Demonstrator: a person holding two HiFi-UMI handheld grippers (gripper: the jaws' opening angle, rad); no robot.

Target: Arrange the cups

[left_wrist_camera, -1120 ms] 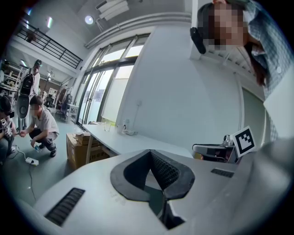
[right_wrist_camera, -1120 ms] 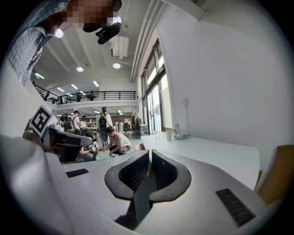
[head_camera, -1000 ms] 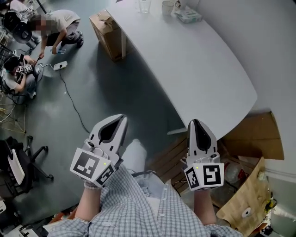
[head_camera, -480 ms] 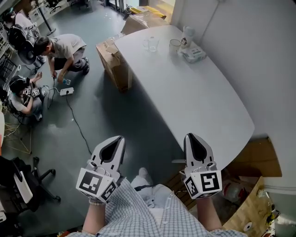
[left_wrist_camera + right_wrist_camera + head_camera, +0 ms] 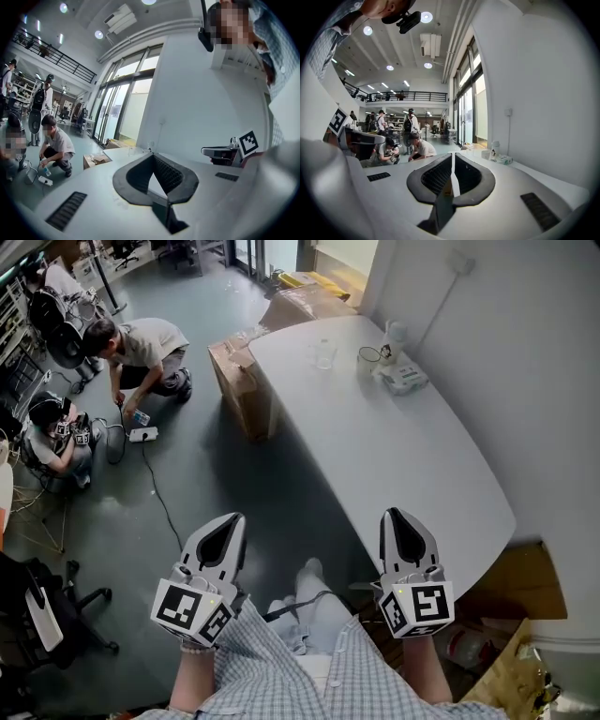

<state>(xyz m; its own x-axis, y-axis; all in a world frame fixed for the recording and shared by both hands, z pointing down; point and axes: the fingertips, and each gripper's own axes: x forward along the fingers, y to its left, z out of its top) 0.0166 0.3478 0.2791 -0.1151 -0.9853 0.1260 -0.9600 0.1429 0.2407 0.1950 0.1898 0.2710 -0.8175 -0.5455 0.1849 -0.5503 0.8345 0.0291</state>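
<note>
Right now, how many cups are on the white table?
2, both at the table's far end: a clear glass and, to its right, a cup beside a white bottle-like item. Others may be too small to tell.

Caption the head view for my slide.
Left claw and right claw, both shut, short of the white table; cups at its far end.

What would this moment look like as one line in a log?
left tongs: shut, empty | right tongs: shut, empty | clear cup, second cup: far end of table, untouched | task: not begun
</note>
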